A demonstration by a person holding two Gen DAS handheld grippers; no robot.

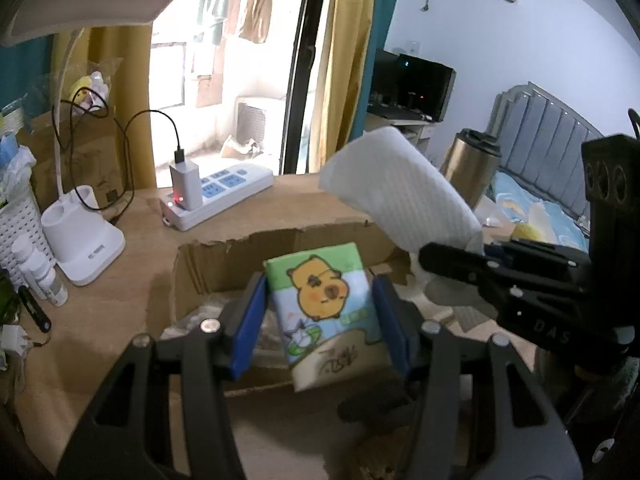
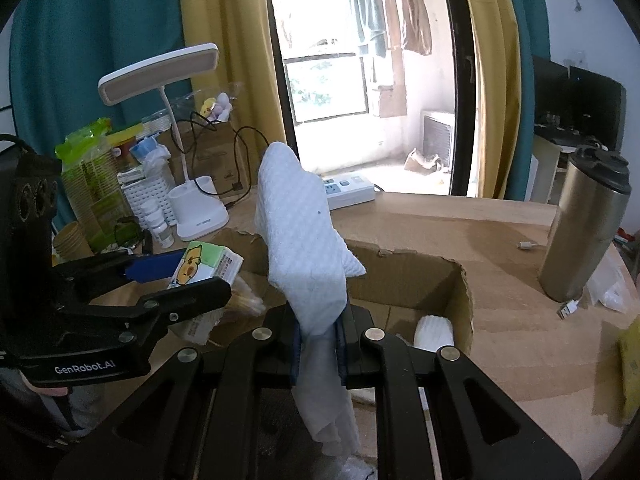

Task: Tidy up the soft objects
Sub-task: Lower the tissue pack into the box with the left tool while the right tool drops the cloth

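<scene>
My left gripper (image 1: 320, 312) is shut on a tissue pack (image 1: 326, 304) printed with a yellow capybara, held above an open cardboard box (image 1: 224, 256). The pack also shows in the right wrist view (image 2: 200, 268), clamped in the left gripper (image 2: 176, 276). My right gripper (image 2: 320, 340) is shut on a white textured cloth (image 2: 304, 232) that stands up from the jaws and hangs down behind them. The cloth (image 1: 400, 188) and right gripper (image 1: 452, 256) show at the right of the left wrist view, over the box. A white soft item (image 2: 434, 334) lies inside the box (image 2: 460, 300).
On the wooden desk (image 2: 500, 232): a white power strip (image 1: 216, 196) with a charger, a white desk lamp (image 1: 84, 248), small white bottles (image 1: 40, 272), a white basket (image 2: 148, 196), a steel tumbler (image 2: 584, 228), a loose USB cable (image 2: 568, 308). A bed (image 1: 540, 200) lies beyond.
</scene>
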